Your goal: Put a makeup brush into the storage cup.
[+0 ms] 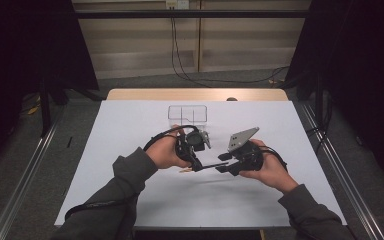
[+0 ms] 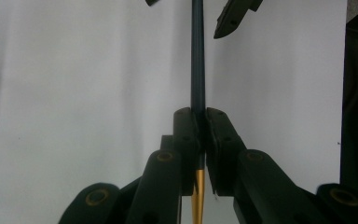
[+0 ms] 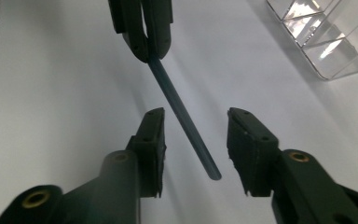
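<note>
A thin dark blue-green rod (image 2: pixel 197 56) with a gold rear end (image 2: pixel 197 196) is clamped between the jaws of my left gripper (image 2: pixel 200 114), which is shut on it. The rod points toward my right gripper (image 3: pixel 196 113). That gripper's jaws stand open on either side of the rod's free end (image 3: pixel 204 158), and neither pad touches it. In the high view both grippers meet above the middle of the white sheet, the left gripper (image 1: pixel 198 166) facing the right gripper (image 1: pixel 223 163), with the rod (image 1: pixel 211 165) level between them.
A clear plastic box with compartments (image 1: pixel 187 114) stands on the white sheet (image 1: pixel 130 130) behind the hands, also seen in the right gripper view as the box (image 3: pixel 321 37). The wooden table edge (image 1: pixel 195 94) runs along the back. Cables lie on the floor beyond.
</note>
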Tool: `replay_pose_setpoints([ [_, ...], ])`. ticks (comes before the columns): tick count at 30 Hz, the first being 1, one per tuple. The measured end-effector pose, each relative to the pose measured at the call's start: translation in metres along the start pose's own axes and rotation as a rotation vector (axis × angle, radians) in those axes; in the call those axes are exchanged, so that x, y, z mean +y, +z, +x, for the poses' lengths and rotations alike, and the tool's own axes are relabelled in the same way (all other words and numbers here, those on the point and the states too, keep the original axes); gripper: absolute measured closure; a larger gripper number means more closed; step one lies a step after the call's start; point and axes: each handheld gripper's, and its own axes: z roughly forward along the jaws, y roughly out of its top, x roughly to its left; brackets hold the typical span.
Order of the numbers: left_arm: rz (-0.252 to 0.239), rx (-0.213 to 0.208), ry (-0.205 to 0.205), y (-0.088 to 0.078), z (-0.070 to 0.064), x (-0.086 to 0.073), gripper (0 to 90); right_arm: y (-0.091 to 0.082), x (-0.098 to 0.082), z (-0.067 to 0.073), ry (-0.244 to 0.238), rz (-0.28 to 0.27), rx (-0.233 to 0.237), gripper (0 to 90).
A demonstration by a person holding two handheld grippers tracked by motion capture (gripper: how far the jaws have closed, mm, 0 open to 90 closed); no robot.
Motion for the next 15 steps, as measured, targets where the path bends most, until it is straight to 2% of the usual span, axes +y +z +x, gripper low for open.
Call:
replay_pose_setpoints([
  [4, -0.018, -0.008, 0.006, -0.0028, 0.0014, -0.0002, 83.4, 0.0005, 0.0016, 0.0011, -0.014, 0.006, 0.008, 65.6],
  [8, -0.016, -0.019, 0.012, -0.0052, 0.0025, 0.0001, 83.4, 0.0005, 0.0014, 0.0019, -0.017, 0.013, 0.002, 71.4],
  [11, -0.031, -0.019, 0.008, -0.0058, 0.0027, 0.0004, 83.4, 0.001, 0.0002, 0.002, -0.045, 0.021, -0.009, 74.2],
  [14, -0.041, -0.026, -0.001, -0.006, 0.0032, -0.0001, 83.3, 0.0015, -0.0014, 0.0024, -0.049, 0.024, 0.002, 76.0],
  [15, -0.033, -0.026, 0.008, -0.0065, 0.0044, 0.0003, 83.2, 0.0018, -0.0018, 0.0023, -0.053, 0.025, 0.0, 76.2],
])
